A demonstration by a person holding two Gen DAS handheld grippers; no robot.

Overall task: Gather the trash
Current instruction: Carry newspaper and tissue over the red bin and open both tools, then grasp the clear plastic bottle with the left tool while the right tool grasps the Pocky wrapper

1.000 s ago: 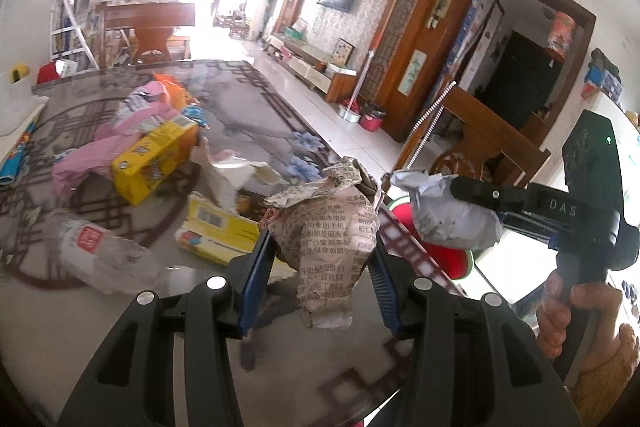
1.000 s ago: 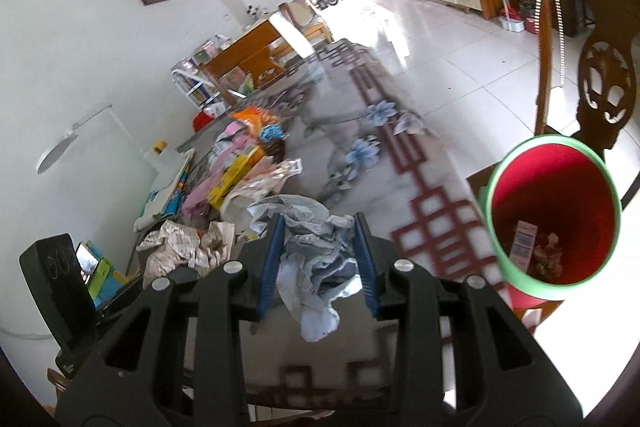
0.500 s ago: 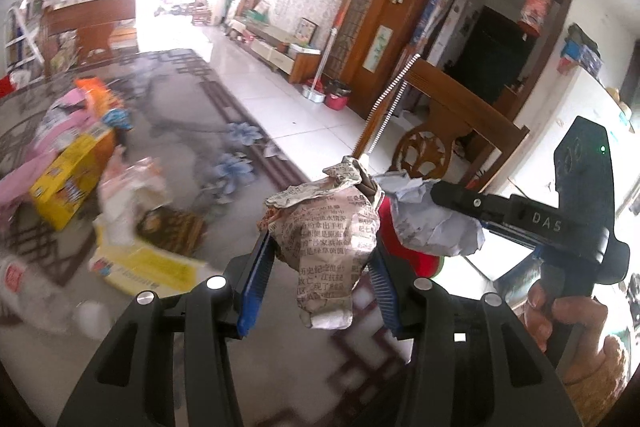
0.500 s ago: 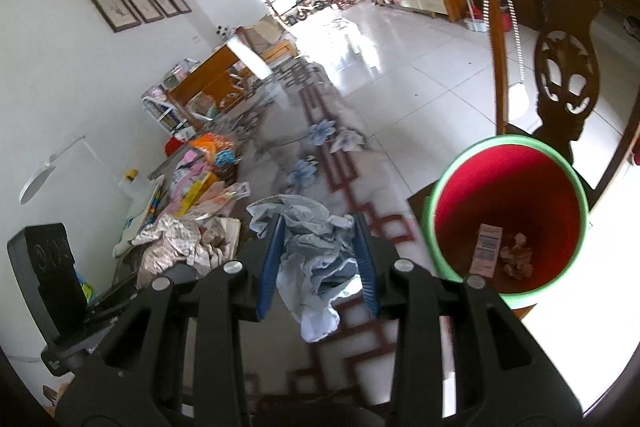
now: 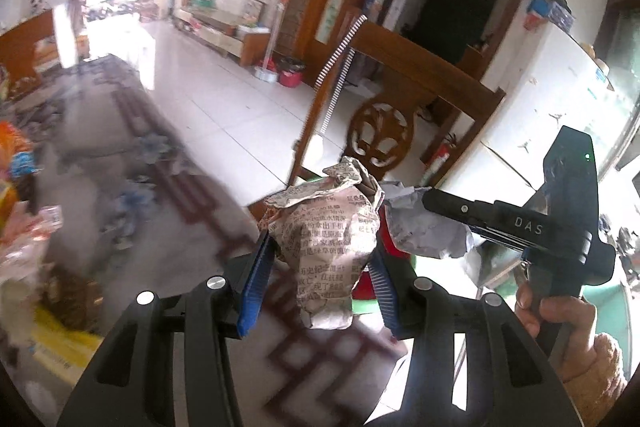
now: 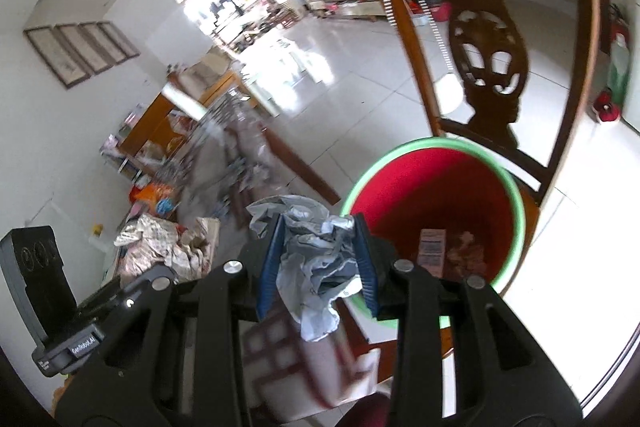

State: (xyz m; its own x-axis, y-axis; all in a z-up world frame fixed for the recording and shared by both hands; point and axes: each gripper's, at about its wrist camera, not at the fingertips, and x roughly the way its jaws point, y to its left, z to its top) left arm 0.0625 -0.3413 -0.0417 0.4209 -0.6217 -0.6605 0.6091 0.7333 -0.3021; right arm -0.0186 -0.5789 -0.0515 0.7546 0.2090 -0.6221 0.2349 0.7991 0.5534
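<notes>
My left gripper (image 5: 320,263) is shut on a crumpled newspaper wad (image 5: 330,243), held above the patterned table's right end. My right gripper (image 6: 318,263) is shut on a crumpled grey-white paper wad (image 6: 316,267), at the near rim of the red bin with a green rim (image 6: 432,195). In the left wrist view the right gripper (image 5: 424,201) and its paper (image 5: 424,235) are just right of my newspaper, with the bin (image 5: 366,287) mostly hidden behind them. The newspaper (image 6: 160,247) shows at left in the right wrist view.
A carved wooden chair (image 6: 488,55) stands right behind the bin. More trash lies on the table (image 5: 184,227) at left: a yellow box (image 5: 60,343) and orange packaging (image 5: 12,143). The bin holds a small carton (image 6: 430,251) and scraps. White tiled floor (image 5: 224,107) lies beyond.
Both grippers have swung right with their paper wads, away from the trash pile toward the bin. The bin now looms larger and nearer below the right gripper.
</notes>
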